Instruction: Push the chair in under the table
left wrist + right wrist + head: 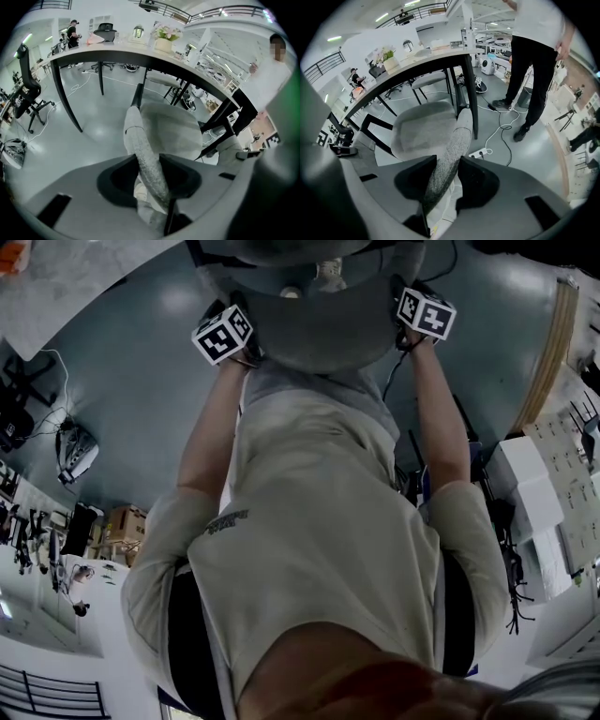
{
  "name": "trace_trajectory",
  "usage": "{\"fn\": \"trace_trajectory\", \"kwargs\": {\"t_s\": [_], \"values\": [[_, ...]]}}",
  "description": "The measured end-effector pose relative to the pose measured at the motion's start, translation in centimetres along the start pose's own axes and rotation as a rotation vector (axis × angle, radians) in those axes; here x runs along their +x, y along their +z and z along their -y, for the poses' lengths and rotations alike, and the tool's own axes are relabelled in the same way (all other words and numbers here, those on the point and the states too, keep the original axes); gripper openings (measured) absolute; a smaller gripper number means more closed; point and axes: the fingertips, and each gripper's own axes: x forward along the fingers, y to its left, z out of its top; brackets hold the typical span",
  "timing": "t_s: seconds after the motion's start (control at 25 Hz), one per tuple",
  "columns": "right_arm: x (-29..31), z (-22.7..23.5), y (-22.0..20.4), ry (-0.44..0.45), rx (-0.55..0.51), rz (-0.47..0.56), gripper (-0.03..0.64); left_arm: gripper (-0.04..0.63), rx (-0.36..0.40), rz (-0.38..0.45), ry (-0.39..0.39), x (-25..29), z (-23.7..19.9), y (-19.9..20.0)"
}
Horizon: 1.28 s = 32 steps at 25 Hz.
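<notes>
The grey upholstered chair [319,324] stands in front of me, its seat [173,129] pointing toward the curved white table [140,54] with black legs. In the head view my left gripper [246,351] sits at the left end of the backrest's top edge and my right gripper [405,334] at the right end. The left gripper [149,171] is shut on the backrest [145,154], whose rim runs between its jaws. The right gripper [446,173] is likewise shut on the backrest [450,154]. The seat [424,129] lies partly beneath the tabletop [417,61].
A black table leg [472,93] stands just right of the chair. A person in black trousers [534,56] stands to the right, near a white cable and power strip [480,153] on the floor. An office chair [28,89] is off to the left. Cardboard boxes [127,521] sit behind me.
</notes>
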Motion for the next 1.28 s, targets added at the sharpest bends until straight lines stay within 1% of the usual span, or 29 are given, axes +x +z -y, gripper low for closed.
{"fn": "trace_trajectory", "kwargs": {"t_s": [0.2, 0.32, 0.56, 0.8, 0.96, 1.12, 1.28], "values": [[1.2, 0.0, 2.2, -0.007, -0.008, 0.015, 0.15, 0.143, 0.024, 0.018, 0.012, 1.0, 0.3, 2.5], [2.2, 0.1, 4.5, -0.001, -0.011, 0.021, 0.152, 0.141, 0.012, 0.043, 0.016, 1.8, 0.8, 4.7], [3.7, 0.5, 9.7, 0.013, -0.022, 0.028, 0.153, 0.141, -0.013, 0.068, 0.018, 3.2, 2.1, 9.0], [5.2, 0.8, 13.8, 0.026, -0.026, 0.028, 0.153, 0.141, -0.045, 0.081, 0.017, 4.7, 3.0, 12.3], [6.0, 0.9, 16.5, 0.037, -0.023, 0.034, 0.155, 0.141, -0.065, 0.107, 0.017, 5.2, 3.6, 14.7], [6.6, 1.0, 18.6, 0.045, -0.024, 0.039, 0.156, 0.144, -0.078, 0.121, 0.003, 5.7, 4.3, 16.3], [6.9, 1.0, 19.7, 0.042, -0.036, 0.03, 0.16, 0.146, -0.076, 0.119, 0.01, 5.9, 4.5, 17.3]]}}
